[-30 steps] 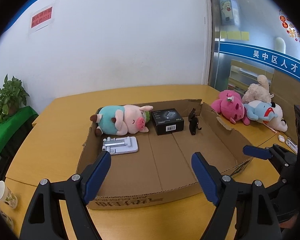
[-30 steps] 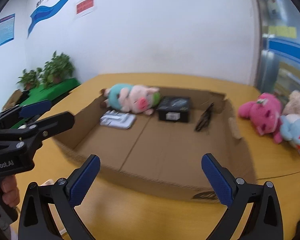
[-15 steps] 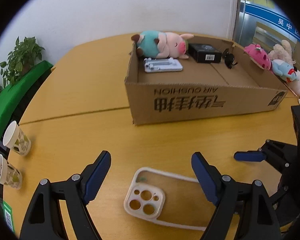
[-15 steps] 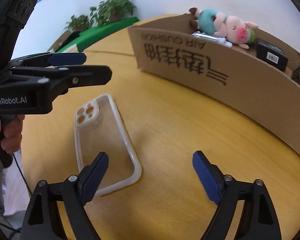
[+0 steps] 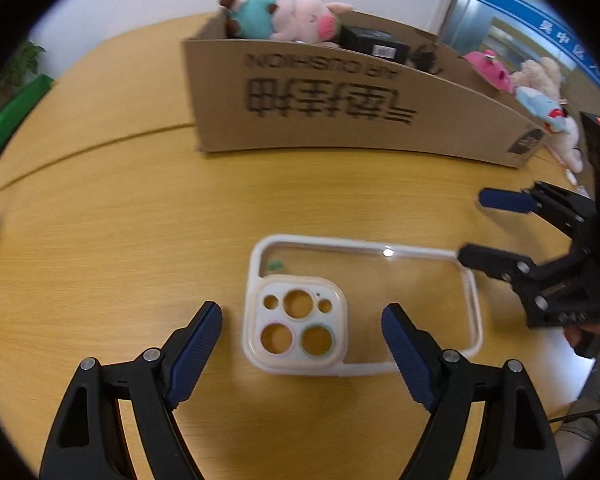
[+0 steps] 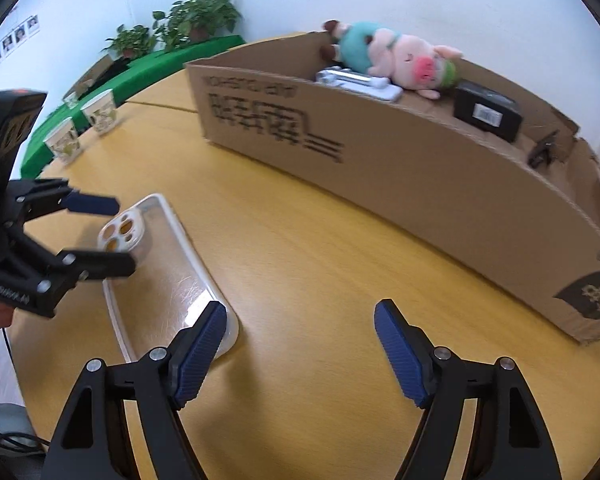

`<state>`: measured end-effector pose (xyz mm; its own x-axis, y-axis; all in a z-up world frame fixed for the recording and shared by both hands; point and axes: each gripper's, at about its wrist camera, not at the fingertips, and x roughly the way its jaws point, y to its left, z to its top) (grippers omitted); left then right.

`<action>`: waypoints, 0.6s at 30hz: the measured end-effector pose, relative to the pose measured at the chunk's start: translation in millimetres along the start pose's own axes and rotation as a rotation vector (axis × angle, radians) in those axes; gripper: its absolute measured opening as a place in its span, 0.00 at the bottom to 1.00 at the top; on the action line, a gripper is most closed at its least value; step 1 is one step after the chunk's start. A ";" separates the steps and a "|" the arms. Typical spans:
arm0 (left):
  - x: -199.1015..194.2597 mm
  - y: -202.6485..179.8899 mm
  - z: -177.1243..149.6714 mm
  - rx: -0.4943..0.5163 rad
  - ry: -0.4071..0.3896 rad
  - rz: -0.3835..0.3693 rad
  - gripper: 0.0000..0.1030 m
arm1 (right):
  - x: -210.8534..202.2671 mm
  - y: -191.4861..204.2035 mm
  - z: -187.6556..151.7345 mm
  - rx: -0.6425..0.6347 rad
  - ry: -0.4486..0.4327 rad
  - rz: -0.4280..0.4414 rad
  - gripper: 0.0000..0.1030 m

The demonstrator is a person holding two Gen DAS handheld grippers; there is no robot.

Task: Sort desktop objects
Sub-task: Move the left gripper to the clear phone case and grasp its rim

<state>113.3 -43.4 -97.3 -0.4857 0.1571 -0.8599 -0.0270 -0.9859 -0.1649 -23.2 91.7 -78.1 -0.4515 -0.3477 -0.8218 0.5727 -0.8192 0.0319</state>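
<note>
A clear phone case [image 5: 364,300] with a white rim lies flat on the yellow table, camera holes toward me. My left gripper [image 5: 302,344] is open and empty, its fingers either side of the case's camera end. My right gripper [image 6: 300,344] is open and empty; its left pad sits at the case's near end [image 6: 168,276]. In the left wrist view the right gripper [image 5: 476,228] shows at the case's right end. The cardboard box [image 5: 340,100] behind holds a plush pig [image 5: 284,16], a black box [image 5: 374,44], a black clip [image 6: 544,148] and a white phone stand [image 6: 360,82].
Pink, beige and blue plush toys [image 5: 536,84] lie right of the box. Two paper cups [image 6: 84,124] stand at the table's left edge. Potted plants [image 6: 192,12] sit on a green surface beyond.
Both grippers dropped from above the box down to the table in front of it. They closed in on the phone case, which now lies between the left fingers.
</note>
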 end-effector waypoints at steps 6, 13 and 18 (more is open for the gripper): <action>7.4 -41.2 2.5 0.071 0.013 -0.185 0.79 | -12.0 -47.3 -8.9 0.051 0.002 -0.119 0.73; 13.1 -42.6 18.8 0.041 0.000 -0.215 0.79 | -50.5 -63.4 -39.6 0.050 -0.022 0.098 0.84; 24.0 -47.0 26.5 0.052 0.012 -0.240 0.79 | -33.4 -27.0 -55.6 -0.089 0.042 0.144 0.87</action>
<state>79.7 5.2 -97.4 -0.4492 0.3880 -0.8048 -0.1853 -0.9216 -0.3410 14.5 150.8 -83.1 -0.3319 -0.4377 -0.8356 0.6886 -0.7179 0.1025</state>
